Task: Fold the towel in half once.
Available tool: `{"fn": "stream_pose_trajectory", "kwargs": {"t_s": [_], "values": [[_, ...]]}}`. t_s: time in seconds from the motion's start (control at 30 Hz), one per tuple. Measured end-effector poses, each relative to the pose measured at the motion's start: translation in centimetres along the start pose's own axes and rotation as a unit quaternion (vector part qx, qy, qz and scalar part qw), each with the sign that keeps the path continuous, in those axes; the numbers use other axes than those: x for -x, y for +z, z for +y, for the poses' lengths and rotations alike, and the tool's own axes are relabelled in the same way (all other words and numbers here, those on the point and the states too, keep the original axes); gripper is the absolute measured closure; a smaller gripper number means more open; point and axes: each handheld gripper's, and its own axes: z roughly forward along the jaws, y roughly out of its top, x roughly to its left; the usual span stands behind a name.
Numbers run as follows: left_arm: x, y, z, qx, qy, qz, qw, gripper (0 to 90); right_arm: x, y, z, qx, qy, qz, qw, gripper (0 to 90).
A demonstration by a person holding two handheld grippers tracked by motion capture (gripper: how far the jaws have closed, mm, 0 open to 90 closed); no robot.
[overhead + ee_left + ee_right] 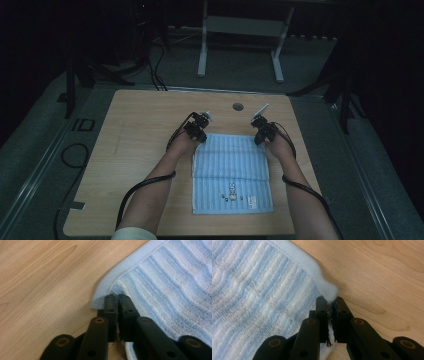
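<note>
A light blue striped towel [232, 170] lies folded on the wooden table [135, 135], with a small print and label near its front edge. My left gripper [198, 134] is at the towel's far left corner and my right gripper [260, 135] at its far right corner. In the left gripper view the black jaws [117, 297] are pressed together on the hem at the towel [170, 282] corner. In the right gripper view the jaws [329, 300] pinch the other corner of the towel [262, 290], which bulges up above the tips.
A round grommet hole [238, 106] sits in the table just beyond the grippers. Bare wood lies to the left of the towel. A white frame with legs [202, 50] stands on the floor behind the table, and black cables [75, 155] run along the floor at left.
</note>
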Motion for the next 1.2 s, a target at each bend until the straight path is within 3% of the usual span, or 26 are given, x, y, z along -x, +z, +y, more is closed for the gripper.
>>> {"fn": "stream_pose_trajectory", "kwargs": {"t_s": [0.1,0.17,0.27,0.3,0.37,0.43,0.47,0.5,0.53,0.6,0.73,0.77,0.83,0.87,0.9,0.93,1.0,1.07,1.13,1.17,1.2], "values": [[0.0,-0.7,0.0,0.008,0.010,-0.004,0.9999,87.6,0.3,-0.9,0.0,0.018,0.007,0.002,0.9998,84.5],[-0.3,-2.0,0.2,0.032,0.005,-0.009,0.9994,88.0,0.5,-1.9,0.1,0.031,0.008,-0.003,0.9995,84.7],[-0.5,-4.5,0.9,0.061,0.004,-0.009,0.9981,88.0,0.8,-3.8,0.5,0.055,0.009,-0.010,0.9984,84.7],[-0.5,-5.5,1.3,0.072,0.006,-0.005,0.9974,88.0,0.8,-5.2,0.9,0.072,0.008,-0.011,0.9973,84.7],[-0.4,-7.6,2.0,0.094,0.009,0.000,0.9955,88.0,0.9,-6.0,1.2,0.081,0.006,-0.016,0.9966,84.7],[-0.4,-9.7,2.7,0.115,0.018,0.018,0.9931,88.0,1.0,-7.7,1.7,0.099,0.007,-0.019,0.9949,84.7],[-0.4,-10.8,3.0,0.126,0.016,0.022,0.9916,88.0,1.0,-8.7,2.0,0.110,0.006,-0.027,0.9936,84.7],[-0.4,-11.9,3.3,0.138,0.016,0.031,0.9899,88.0,1.0,-11.0,2.6,0.136,0.003,-0.035,0.9901,84.7],[-0.5,-12.9,3.6,0.149,0.015,0.039,0.9879,88.0,1.0,-11.0,2.6,0.136,0.003,-0.035,0.9901,84.7],[-0.7,-15.1,3.9,0.172,0.014,0.045,0.9839,88.0,1.0,-13.5,3.2,0.166,-0.003,-0.052,0.9848,84.6],[-1.0,-18.6,4.0,0.197,0.013,0.061,0.9785,88.0,0.7,-18.3,3.9,0.226,-0.043,-0.078,0.9701,84.6],[-1.1,-19.2,3.9,0.201,0.012,0.063,0.9774,88.0,0.7,-19.2,4.0,0.231,-0.046,-0.086,0.9681,84.6],[-1.0,-20.2,3.6,0.214,0.011,0.060,0.9750,87.9,0.8,-20.6,3.9,0.244,-0.042,-0.076,0.9659,84.5],[-0.7,-20.4,3.3,0.222,0.012,0.057,0.9732,87.9,0.7,-21.0,3.8,0.248,-0.042,-0.074,0.9649,84.5],[-0.4,-20.6,3.0,0.223,0.021,0.053,0.9730,87.9,0.5,-21.3,3.5,0.252,-0.045,-0.072,0.9641,84.6],[-0.1,-20.7,2.7,0.229,0.033,0.057,0.9713,87.9,0.3,-21.3,3.2,0.252,-0.049,-0.075,0.9636,84.5],[0.4,-20.6,1.9,0.226,0.038,0.044,0.9723,87.9,-0.2,-20.9,2.5,0.247,-0.062,-0.081,0.9635,84.5],[1.1,-20.1,0.9,0.219,0.051,0.037,0.9736,87.9,-0.4,-20.1,1.4,0.239,-0.063,-0.071,0.9664,84.5],[1.9,-19.2,-0.2,0.209,0.065,0.029,0.9752,87.9,-0.8,-19.0,0.1,0.239,-0.068,-0.061,0.9667,84.4],[2.2,-18.8,-0.8,0.205,0.072,0.025,0.9757,87.9,-0.9,-18.4,-0.6,0.231,-0.074,-0.058,0.9685,84.4],[2.6,-18.3,-1.4,0.204,0.073,0.016,0.9761,87.8,-1.1,-17.8,-1.4,0.232,-0.077,-0.058,0.9678,84.4]]}}
